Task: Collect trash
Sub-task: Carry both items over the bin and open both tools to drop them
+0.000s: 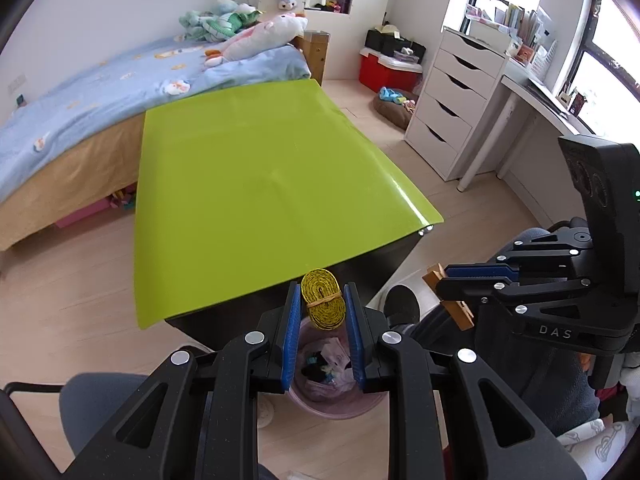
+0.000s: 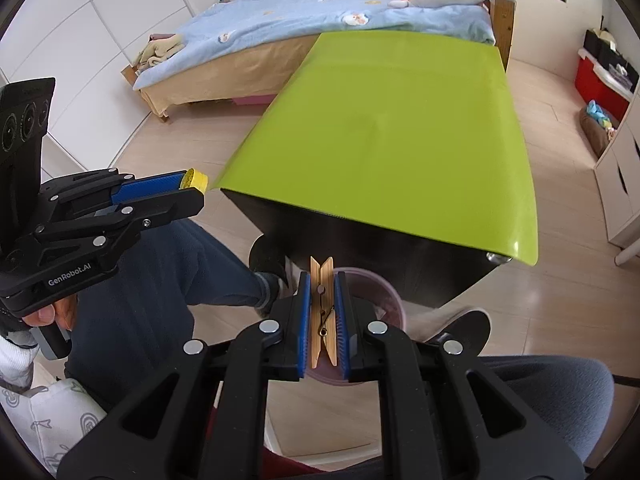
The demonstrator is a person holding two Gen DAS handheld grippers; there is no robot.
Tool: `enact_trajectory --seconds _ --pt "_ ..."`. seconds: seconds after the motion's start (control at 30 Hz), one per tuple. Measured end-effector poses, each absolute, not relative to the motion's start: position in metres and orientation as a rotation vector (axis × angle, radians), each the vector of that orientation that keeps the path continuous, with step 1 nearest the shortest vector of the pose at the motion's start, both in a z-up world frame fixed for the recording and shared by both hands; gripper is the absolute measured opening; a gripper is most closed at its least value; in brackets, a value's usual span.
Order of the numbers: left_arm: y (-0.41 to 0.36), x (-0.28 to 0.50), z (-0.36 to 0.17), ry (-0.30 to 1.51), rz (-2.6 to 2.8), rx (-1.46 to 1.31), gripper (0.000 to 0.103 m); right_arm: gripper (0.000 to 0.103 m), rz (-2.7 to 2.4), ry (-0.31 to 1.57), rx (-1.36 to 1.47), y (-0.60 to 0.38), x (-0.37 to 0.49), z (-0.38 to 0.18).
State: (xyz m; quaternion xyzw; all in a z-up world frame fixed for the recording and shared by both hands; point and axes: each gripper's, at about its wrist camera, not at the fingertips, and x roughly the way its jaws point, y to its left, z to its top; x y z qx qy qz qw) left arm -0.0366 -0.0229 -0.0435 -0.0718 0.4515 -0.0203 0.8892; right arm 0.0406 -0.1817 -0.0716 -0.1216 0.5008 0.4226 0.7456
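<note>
Left gripper [image 1: 322, 304] is clamped on a coiled yellow tape [image 1: 323, 299], bound with a rubber band, its blue pads [image 1: 294, 332] pressing both sides of the coil. Directly beneath, between the fingers, sits the pink trash bin [image 1: 340, 406], and you can see crumpled wrappers and dark scraps already lying inside it. Over on the other side, the right gripper [image 2: 322, 312] is pinching a wooden clothespin [image 2: 323, 312] lengthwise, metal spring showing, its forked end pointing forward past the fingertips. That one hangs above the bin's rim [image 2: 384, 284] too, bin partly hidden behind the fingers. From the right wrist view the left gripper shows side-on, the yellow coil poking out at its tip, with the person's hand [image 2: 48, 314] wrapped around the handle. Dark trouser legs and slippered feet sit either side of the bin on the pale wood floor [image 1: 80, 280].

Just beyond the bin rises a dark table with a glossy lime-green top [image 1: 256, 184], its near edge right above the bin. Further back, a bed [image 1: 80, 108] with a light blue quilt runs along the table's far side, plush toys [image 1: 260, 32] heaped at its head. Off to the right, a white drawer unit [image 1: 452, 96] stands beside a desk under the window, and a red storage box [image 1: 380, 70] sits against the far wall.
</note>
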Motion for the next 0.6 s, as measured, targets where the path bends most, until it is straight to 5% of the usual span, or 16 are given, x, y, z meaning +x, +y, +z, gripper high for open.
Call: enact_trajectory --seconds 0.1,0.13,0.17,0.23,0.53,0.6 --pt "-0.024 -0.039 -0.045 0.943 -0.05 -0.149 0.021 0.013 0.935 1.111 -0.26 -0.181 0.04 -0.076" --pt "-0.024 -0.04 -0.044 0.943 -0.051 -0.148 0.021 0.024 0.924 1.109 -0.26 -0.182 0.041 -0.076" --pt "-0.024 -0.039 -0.044 0.943 -0.052 -0.149 0.021 0.054 0.918 1.107 -0.259 -0.182 0.042 -0.075" --pt "-0.023 -0.039 -0.045 0.943 -0.055 -0.151 0.021 0.085 0.902 1.1 -0.24 -0.184 0.044 -0.074" --pt "-0.032 -0.036 -0.046 0.949 -0.108 -0.137 0.026 0.095 0.836 1.077 -0.194 -0.199 0.052 -0.065" --pt "-0.034 -0.036 -0.046 0.946 -0.116 -0.138 0.061 0.095 0.823 1.073 -0.185 -0.203 0.053 -0.064"
